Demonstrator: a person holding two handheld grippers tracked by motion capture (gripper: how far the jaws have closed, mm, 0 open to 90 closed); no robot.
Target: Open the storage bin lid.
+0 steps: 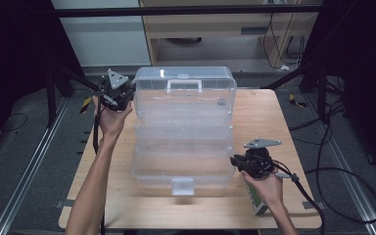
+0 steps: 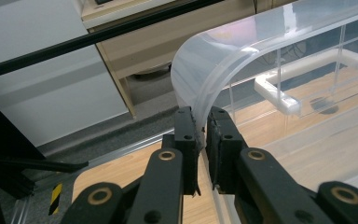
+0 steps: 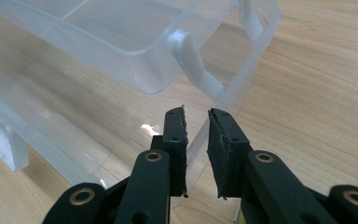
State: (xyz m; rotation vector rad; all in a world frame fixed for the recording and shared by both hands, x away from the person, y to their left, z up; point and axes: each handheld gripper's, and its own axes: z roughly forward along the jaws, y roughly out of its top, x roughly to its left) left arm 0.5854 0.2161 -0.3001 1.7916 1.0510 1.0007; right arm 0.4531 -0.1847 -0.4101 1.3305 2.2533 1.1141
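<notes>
A clear plastic tiered storage box (image 1: 183,137) stands open on the wooden table (image 1: 259,117), its trays stepped and its lid (image 1: 186,81) raised at the back. My left gripper (image 1: 131,94) is at the lid's far-left corner. In the left gripper view, my left gripper (image 2: 201,128) is shut on the curved lid rim (image 2: 200,70). My right gripper (image 1: 233,161) is at the right end of the bottom tray. In the right gripper view, my right gripper (image 3: 196,135) has its jaws closed over the thin base wall (image 3: 244,77) at its corner.
A white latch (image 1: 182,186) hangs at the box's front. A white swing arm (image 3: 193,65) links an upper tray (image 3: 135,42) to the base. A green and white carton (image 1: 258,201) lies under the right hand. Bare table lies to the right of the box.
</notes>
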